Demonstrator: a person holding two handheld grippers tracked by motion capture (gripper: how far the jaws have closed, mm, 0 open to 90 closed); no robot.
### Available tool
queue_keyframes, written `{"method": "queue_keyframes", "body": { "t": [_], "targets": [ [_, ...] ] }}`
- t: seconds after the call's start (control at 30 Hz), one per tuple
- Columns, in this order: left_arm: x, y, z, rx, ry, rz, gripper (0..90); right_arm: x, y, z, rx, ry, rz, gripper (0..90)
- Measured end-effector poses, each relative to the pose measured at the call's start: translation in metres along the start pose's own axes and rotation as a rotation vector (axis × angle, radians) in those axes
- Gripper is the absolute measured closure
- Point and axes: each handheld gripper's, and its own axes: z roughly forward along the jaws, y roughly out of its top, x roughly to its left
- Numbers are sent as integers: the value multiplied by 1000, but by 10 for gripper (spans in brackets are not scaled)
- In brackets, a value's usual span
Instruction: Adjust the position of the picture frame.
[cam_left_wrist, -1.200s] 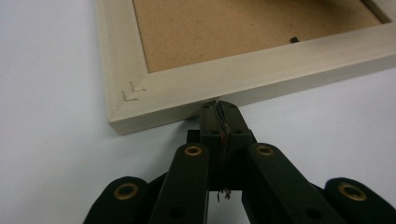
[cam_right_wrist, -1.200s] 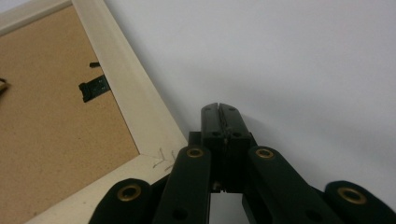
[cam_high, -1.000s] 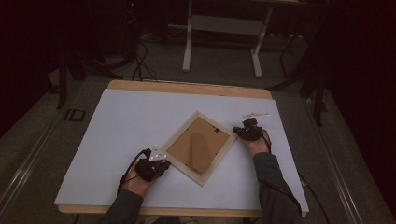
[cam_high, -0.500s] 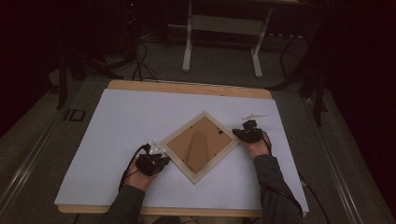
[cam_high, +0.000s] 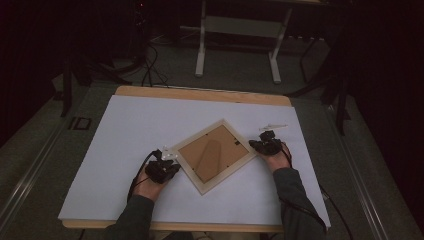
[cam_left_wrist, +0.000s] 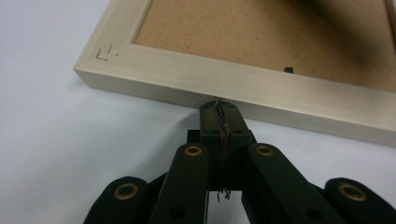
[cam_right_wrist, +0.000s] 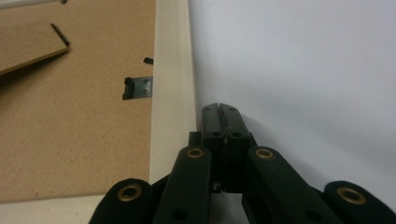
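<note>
While both hands rest low on the white sheet (cam_high: 125, 130) that covers the table, the picture frame (cam_high: 214, 155) lies face down between them, turned like a diamond, brown backing board (cam_left_wrist: 261, 32) up. Left gripper (cam_high: 162, 167) sits at the frame's lower-left edge; seen along its own jaws, the left gripper's tips are pressed together with nothing between them, and they butt right against the pale wooden side of the frame, touching or as good as touching it. Over on the other side, the right gripper (cam_high: 265, 145) is at the frame's right corner. Its jaws are closed on themselves too, empty, lying just beside the outer edge of the wood and running along it. From that view you can pick out a small black metal tab (cam_right_wrist: 138, 87) on the backing, close to the inner edge of the wood, and part of the stand leg (cam_right_wrist: 28, 44) on the board. Beyond the right gripper, a small pale piece (cam_high: 272, 127) lies on the sheet, too small to tell what it is.
</note>
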Motion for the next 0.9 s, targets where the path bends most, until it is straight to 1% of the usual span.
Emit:
{"method": "queue_keyframes", "body": {
  "t": [0.07,0.17,0.2,0.33,0.37,0.4,0.43,0.57,0.7,0.73,0.77,0.9],
  "targets": [
    [3,0,1,-4,-7,-16,900,0,-1,-1,-1,3,-3,900],
    [6,1,1,-3,-4,-35,900,2,-3,-3,3,4,-14,900],
    [7,2,2,0,-3,-36,900,2,-3,-4,6,3,-19,900],
    [12,9,4,22,28,-19,900,5,-6,-6,5,4,-30,900],
    [14,9,4,23,29,-22,900,6,-7,-7,6,6,-33,900],
    [16,10,6,16,26,-39,900,7,-8,-7,6,6,-34,900],
    [18,10,6,16,24,-39,900,7,-9,-8,5,8,-36,900],
    [24,14,8,22,41,-44,900,9,-13,-10,-4,18,-34,900],
    [32,16,11,17,41,-70,900,12,-15,-12,-5,21,-37,900],
    [35,16,12,7,34,-89,900,13,-16,-12,-6,24,-38,900],
    [36,16,12,3,29,-97,900,14,-17,-13,-7,25,-38,900],
    [41,17,13,-8,26,-117,900,16,-19,-14,-11,32,-34,900]
  ]
}}
